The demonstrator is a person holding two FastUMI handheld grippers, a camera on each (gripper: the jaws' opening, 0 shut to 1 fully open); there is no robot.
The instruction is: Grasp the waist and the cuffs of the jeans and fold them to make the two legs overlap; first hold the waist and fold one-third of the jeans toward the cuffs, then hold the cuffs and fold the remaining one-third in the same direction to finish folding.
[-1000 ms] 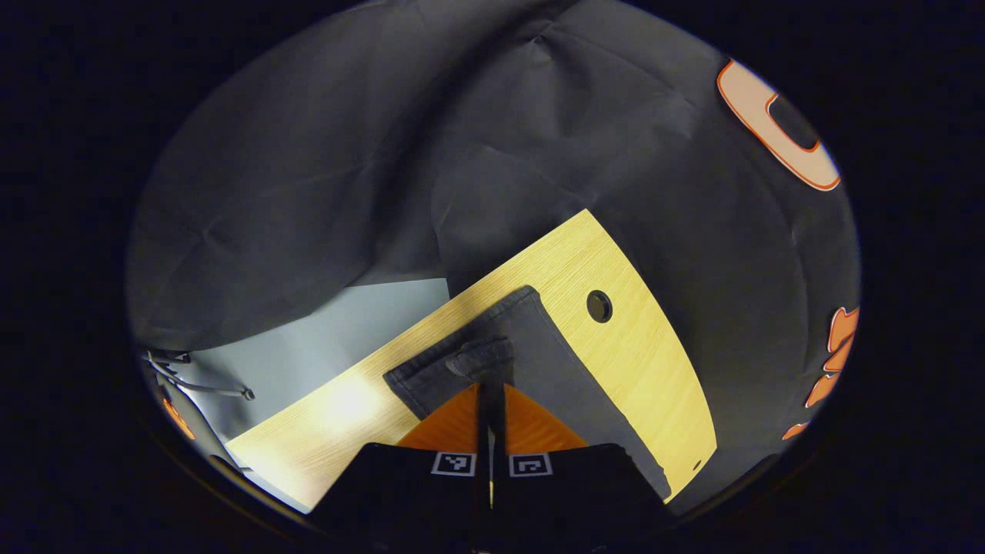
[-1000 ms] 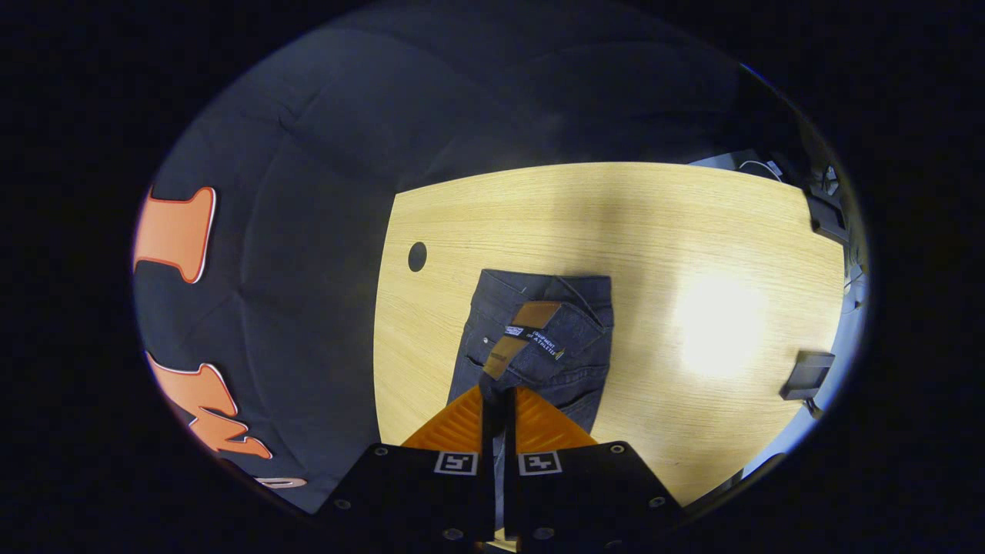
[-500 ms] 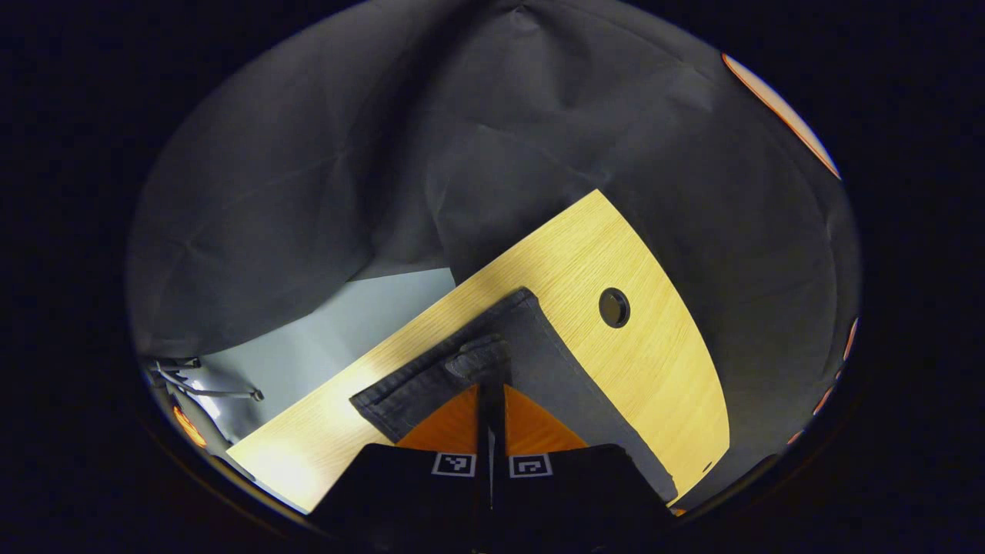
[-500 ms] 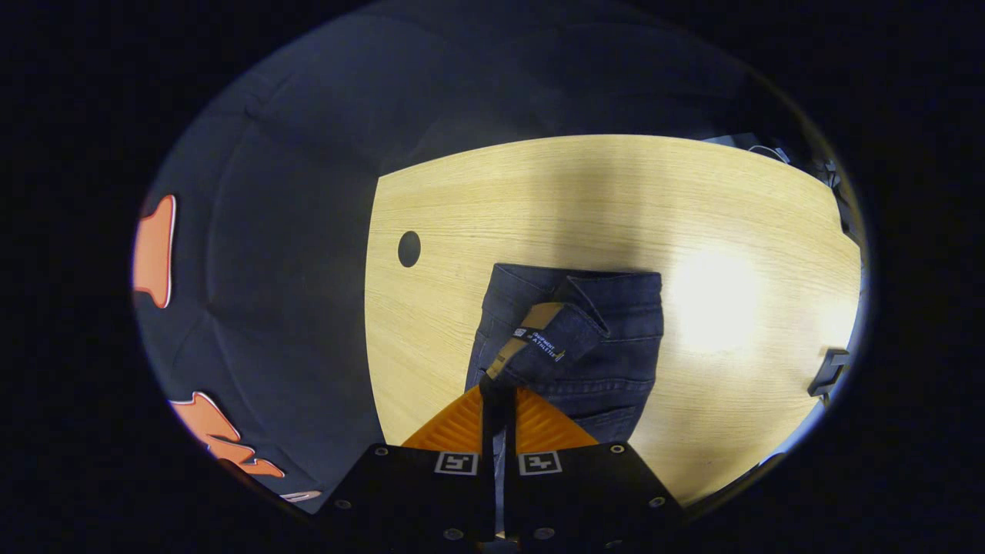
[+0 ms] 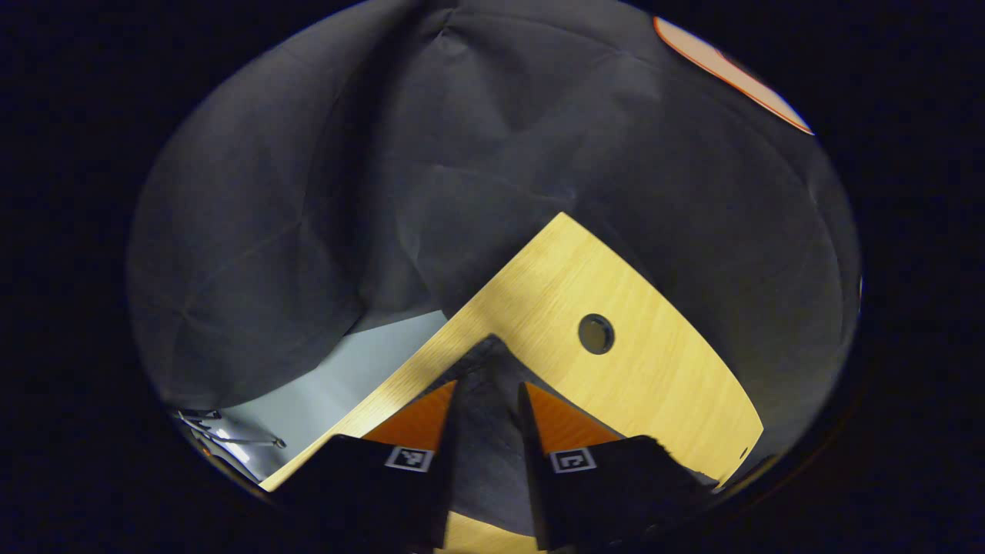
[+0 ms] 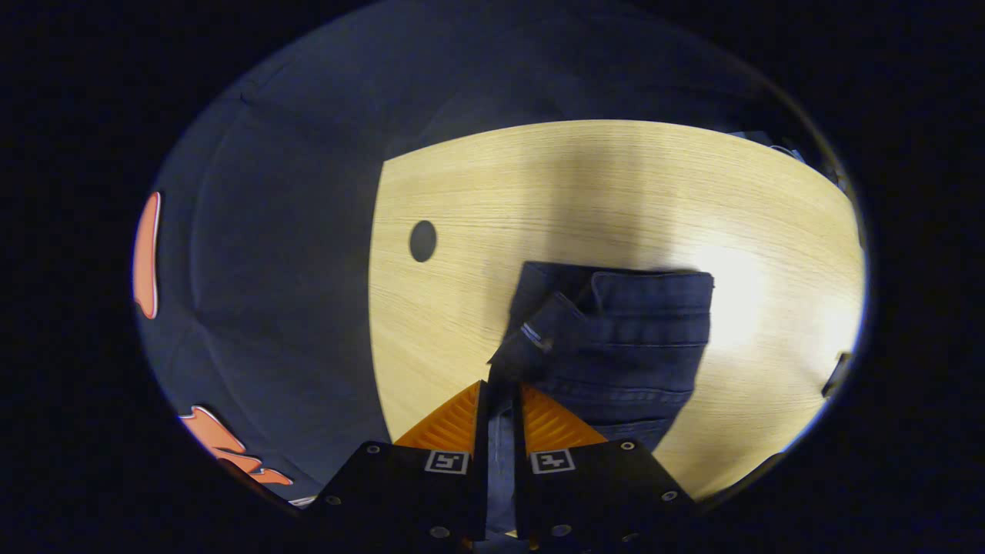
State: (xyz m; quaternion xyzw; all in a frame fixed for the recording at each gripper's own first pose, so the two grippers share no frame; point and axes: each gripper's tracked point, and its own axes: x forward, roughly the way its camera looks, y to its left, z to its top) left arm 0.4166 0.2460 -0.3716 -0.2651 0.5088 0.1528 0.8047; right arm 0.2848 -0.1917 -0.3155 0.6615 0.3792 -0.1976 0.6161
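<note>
Dark blue jeans lie folded on the light wooden table, with the waistband edge toward the far side. A flap of the waist is pulled up to my right gripper, which is shut on that denim. In the left gripper view the jeans show as a dark corner lying on the table. My left gripper stands open over that corner, its fingers apart with denim lying in the gap.
A round cable hole sits in the table near its edge, beside the jeans. Grey floor and some cables lie beyond the table's edge. A small dark object sits at the table's right side.
My left gripper has opened and let go of the denim it held. The right gripper has carried the waist flap forward and lower, and the jeans now lie flatter.
</note>
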